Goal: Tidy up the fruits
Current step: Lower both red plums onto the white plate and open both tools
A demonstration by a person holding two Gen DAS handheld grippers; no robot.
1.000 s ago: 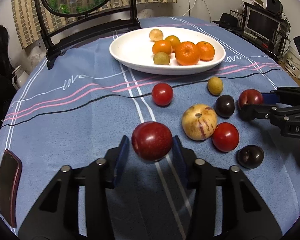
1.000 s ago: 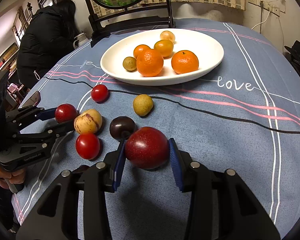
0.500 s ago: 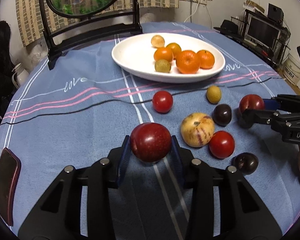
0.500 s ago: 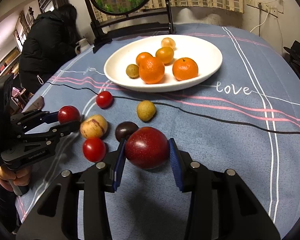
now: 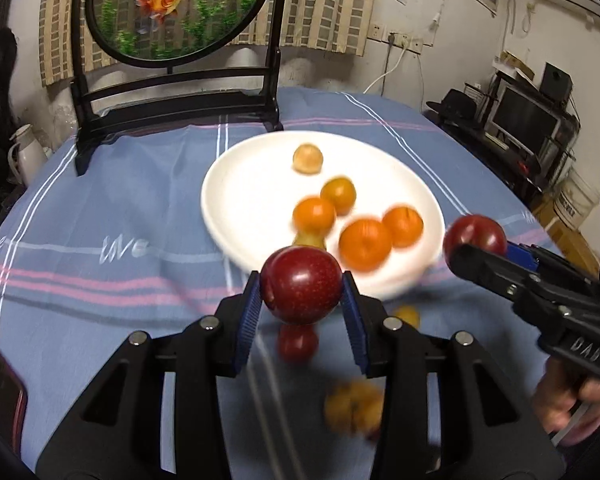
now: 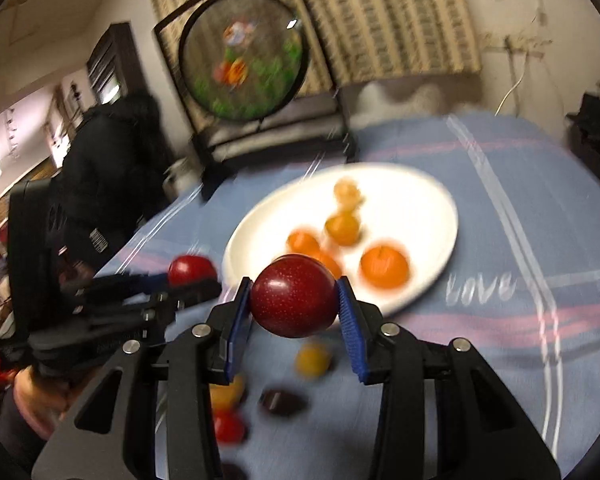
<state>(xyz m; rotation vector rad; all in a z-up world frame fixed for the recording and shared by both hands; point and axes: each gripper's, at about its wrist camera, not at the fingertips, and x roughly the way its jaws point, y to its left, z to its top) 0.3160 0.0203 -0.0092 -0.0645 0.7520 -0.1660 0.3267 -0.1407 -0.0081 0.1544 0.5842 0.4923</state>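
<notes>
Clamping: left gripper (image 5: 302, 307) is pinching a red plum (image 5: 301, 283), right gripper (image 6: 296, 309) another plum (image 6: 293, 295), both raised near the white plate (image 5: 236, 196). Tablecloth (image 6: 540, 344) is reading "love" (image 6: 480, 287); fruit below is blurring.

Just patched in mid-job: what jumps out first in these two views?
A dark red plum clamped in the left hand-held gripper, and a second plum in the right hand-held gripper, both raised near the white plate of oranges. More fruit lies loose on the blue tablecloth.
</notes>
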